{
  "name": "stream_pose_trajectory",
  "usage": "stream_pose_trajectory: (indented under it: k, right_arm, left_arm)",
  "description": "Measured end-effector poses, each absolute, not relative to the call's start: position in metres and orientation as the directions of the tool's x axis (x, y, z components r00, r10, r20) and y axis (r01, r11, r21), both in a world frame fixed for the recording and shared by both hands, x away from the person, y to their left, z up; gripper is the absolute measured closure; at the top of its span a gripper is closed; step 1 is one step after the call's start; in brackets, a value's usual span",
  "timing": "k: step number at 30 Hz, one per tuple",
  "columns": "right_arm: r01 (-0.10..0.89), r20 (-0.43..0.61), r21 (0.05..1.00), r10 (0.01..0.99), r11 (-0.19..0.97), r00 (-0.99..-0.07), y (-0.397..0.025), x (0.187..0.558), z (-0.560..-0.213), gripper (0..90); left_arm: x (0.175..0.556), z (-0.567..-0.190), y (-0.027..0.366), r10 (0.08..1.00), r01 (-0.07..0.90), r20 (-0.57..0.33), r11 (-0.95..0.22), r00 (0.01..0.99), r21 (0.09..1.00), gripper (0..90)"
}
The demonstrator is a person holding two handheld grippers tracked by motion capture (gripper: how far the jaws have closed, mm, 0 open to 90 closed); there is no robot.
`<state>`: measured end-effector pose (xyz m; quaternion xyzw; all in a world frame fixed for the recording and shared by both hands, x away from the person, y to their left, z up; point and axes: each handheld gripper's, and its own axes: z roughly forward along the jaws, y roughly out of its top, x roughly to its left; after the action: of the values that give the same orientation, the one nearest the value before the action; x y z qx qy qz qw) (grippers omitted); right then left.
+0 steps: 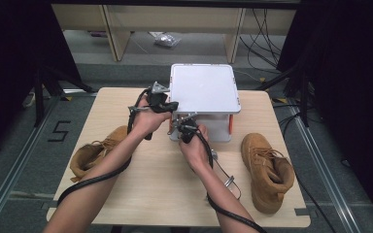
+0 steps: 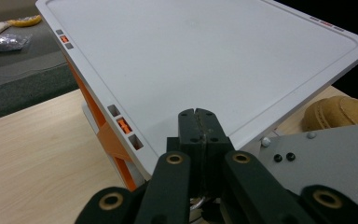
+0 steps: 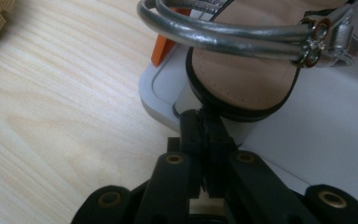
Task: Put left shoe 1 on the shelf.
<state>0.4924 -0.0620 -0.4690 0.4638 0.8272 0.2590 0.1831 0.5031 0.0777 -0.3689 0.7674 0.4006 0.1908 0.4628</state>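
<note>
Pressing together on the near edge of the white lid, the left gripper's jaws showed no gap in the left gripper view, and the lid was tilted up off the box beneath it, orange hinges showing under its rim just left of the jaws. In the high view the left gripper sat at the lid's front left corner, with the right gripper just below and right of it against the box's front wall. In the right gripper view the right gripper's jaws were pinched on the black edge of a sandal's sole; the sandal lay in the box right ahead of the jaws, its silver straps crossing above them, and an orange tab stood up-left of them. The pale wooden table carried the box at its far middle, a tan boot lying on its side well left of the left gripper and another boot well right of the right one. Beyond the table were grey floor, wooden furniture legs and loose cables, with black drapes at both sides.
</note>
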Motion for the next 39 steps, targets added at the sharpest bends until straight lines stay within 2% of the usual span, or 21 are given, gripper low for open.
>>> stream_pose_trajectory:
  k: [7, 12, 17, 18, 19, 20, 21, 25, 32, 39]
  right_arm:
    - [0.658, -0.077, 0.619, 0.868, 0.428, -0.491, -0.061, 0.493, -0.472, 89.1]
    - [0.673, -0.054, 0.616, 0.874, 0.410, -0.483, -0.064, 0.489, -0.469, 85.8]
    - [0.678, -0.011, 0.633, 0.880, 0.373, -0.474, -0.075, 0.475, -0.453, 78.5]
    - [0.678, -0.012, 0.635, 0.881, 0.372, -0.472, -0.085, 0.465, -0.443, 73.9]
    - [0.678, -0.012, 0.635, 0.881, 0.372, -0.472, -0.085, 0.465, -0.443, 73.9]
    - [0.693, 0.010, 0.632, 0.890, 0.348, -0.456, -0.098, 0.454, -0.433, 68.3]
    - [0.693, 0.010, 0.632, 0.890, 0.348, -0.456, -0.098, 0.454, -0.433, 68.3]
    - [0.710, 0.052, 0.626, 0.891, 0.323, -0.451, -0.130, 0.433, -0.421, 57.4]
    - [0.753, 0.090, 0.595, 0.907, 0.282, -0.412, -0.166, 0.405, -0.414, 49.0]
    - [0.770, 0.111, 0.566, 0.899, 0.294, -0.425, -0.182, 0.390, -0.418, 44.2]
  left_arm:
    - [0.503, -0.369, 0.078, 0.791, 0.436, -0.074, -0.254, 0.607, 0.864, 89.6]
    - [0.503, -0.369, 0.078, 0.790, 0.438, -0.077, -0.253, 0.608, 0.863, 89.6]
    - [0.503, -0.369, 0.078, 0.790, 0.432, -0.071, -0.255, 0.609, 0.865, 89.6]
    - [0.503, -0.369, 0.078, 0.790, 0.432, -0.070, -0.256, 0.609, 0.865, 89.6]
    - [0.503, -0.369, 0.078, 0.790, 0.432, -0.070, -0.256, 0.609, 0.865, 89.6]
    - [0.503, -0.369, 0.077, 0.792, 0.432, -0.068, -0.257, 0.607, 0.865, 89.6]
    - [0.503, -0.369, 0.077, 0.792, 0.432, -0.068, -0.257, 0.607, 0.865, 89.6]
    - [0.503, -0.369, 0.077, 0.792, 0.429, -0.061, -0.263, 0.607, 0.864, 89.7]
    - [0.502, -0.368, 0.076, 0.794, 0.427, -0.050, -0.271, 0.605, 0.863, 89.6]
    - [0.502, -0.369, 0.076, 0.795, 0.425, -0.049, -0.270, 0.605, 0.864, 89.6]
